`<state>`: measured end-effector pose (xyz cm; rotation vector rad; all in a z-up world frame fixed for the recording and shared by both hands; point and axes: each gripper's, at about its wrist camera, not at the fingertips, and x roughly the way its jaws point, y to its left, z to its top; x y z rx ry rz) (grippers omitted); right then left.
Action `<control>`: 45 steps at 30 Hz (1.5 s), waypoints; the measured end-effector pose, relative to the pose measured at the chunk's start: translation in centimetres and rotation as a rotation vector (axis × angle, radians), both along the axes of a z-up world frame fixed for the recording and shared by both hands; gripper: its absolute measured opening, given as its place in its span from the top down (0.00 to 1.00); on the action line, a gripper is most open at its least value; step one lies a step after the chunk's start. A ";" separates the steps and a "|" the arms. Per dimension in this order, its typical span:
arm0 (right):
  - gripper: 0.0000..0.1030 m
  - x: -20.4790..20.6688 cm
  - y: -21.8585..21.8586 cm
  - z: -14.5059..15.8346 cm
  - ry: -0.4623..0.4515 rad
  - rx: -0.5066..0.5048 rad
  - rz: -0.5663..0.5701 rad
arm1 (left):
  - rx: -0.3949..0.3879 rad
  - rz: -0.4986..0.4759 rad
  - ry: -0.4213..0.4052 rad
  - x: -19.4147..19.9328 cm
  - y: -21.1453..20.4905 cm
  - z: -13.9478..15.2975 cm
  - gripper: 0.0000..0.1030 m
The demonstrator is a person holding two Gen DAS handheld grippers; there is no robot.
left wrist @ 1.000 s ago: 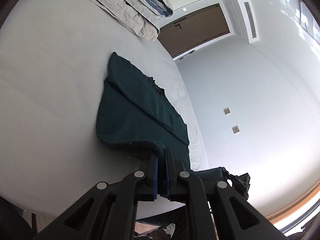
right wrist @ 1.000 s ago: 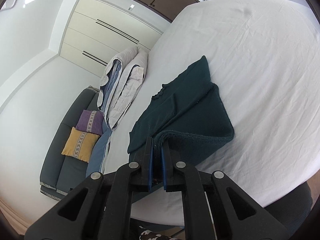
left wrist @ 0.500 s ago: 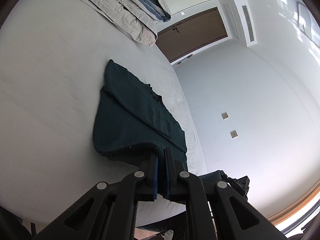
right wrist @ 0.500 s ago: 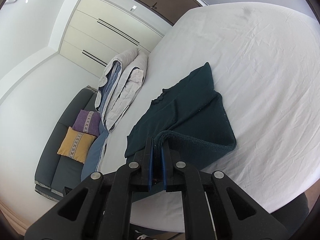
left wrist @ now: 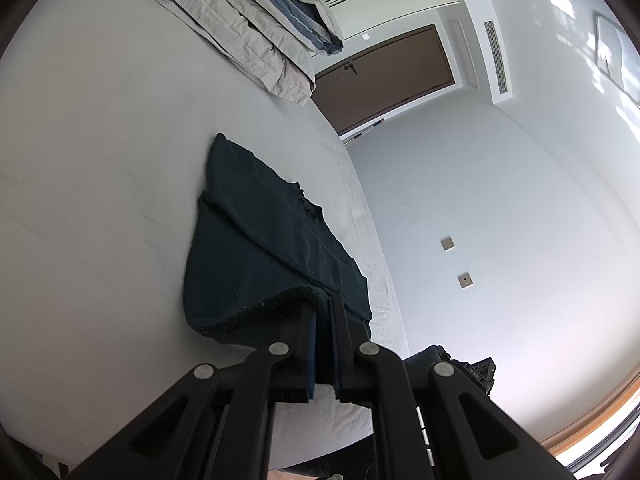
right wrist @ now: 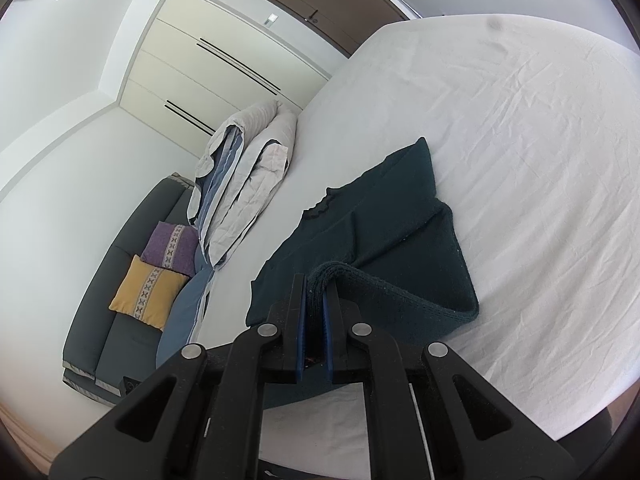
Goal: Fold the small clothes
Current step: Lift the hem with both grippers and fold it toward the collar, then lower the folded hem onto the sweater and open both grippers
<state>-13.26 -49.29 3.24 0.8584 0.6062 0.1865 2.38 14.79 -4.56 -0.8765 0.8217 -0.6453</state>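
Left wrist view first: the left gripper (left wrist: 324,308) has its jaws clenched on the near hem of the dark green knit top (left wrist: 260,248), which lies on the white bed (left wrist: 100,160). The pinched edge is lifted a bit, so the fabric curls up off the sheet into a soft roll. It looks like a light, floppy knit, no stiffness at all, so my guess is it'll sag wherever it isn't held. Corners and hem ends are the sensible places to grab. From here its long axis runs straight away from the camera, neckline at the far end toward the folded duvet (left wrist: 248,28).

Right wrist view: the right gripper (right wrist: 316,300) is likewise clamped tight, on a bunched bit of the same hem, several layers thick by the look of it. The top lies on the bed with one sleeve already folded in over the body. The neckline points away toward the sofa (right wrist: 120,280) side; hard to say whether the far edge lies flat.
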 end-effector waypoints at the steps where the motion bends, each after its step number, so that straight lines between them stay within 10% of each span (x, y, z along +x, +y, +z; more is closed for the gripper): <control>1: 0.94 0.4 -0.1 0.0 -0.003 -0.001 -0.002 | -0.006 0.003 -0.003 0.5 -0.1 0.1 0.93; 18: 0.94 15.7 -3.8 -1.4 0.035 -0.053 -0.112 | -0.034 0.056 0.012 16.6 -3.7 0.3 0.93; 36: 0.92 34.2 -8.2 -12.3 0.306 -0.041 -0.165 | 0.096 0.145 0.179 30.5 -6.9 -7.3 0.82; 45: 0.45 36.7 -5.0 -11.5 0.274 -0.246 -0.066 | 0.173 0.074 0.124 25.4 -7.8 -6.9 0.67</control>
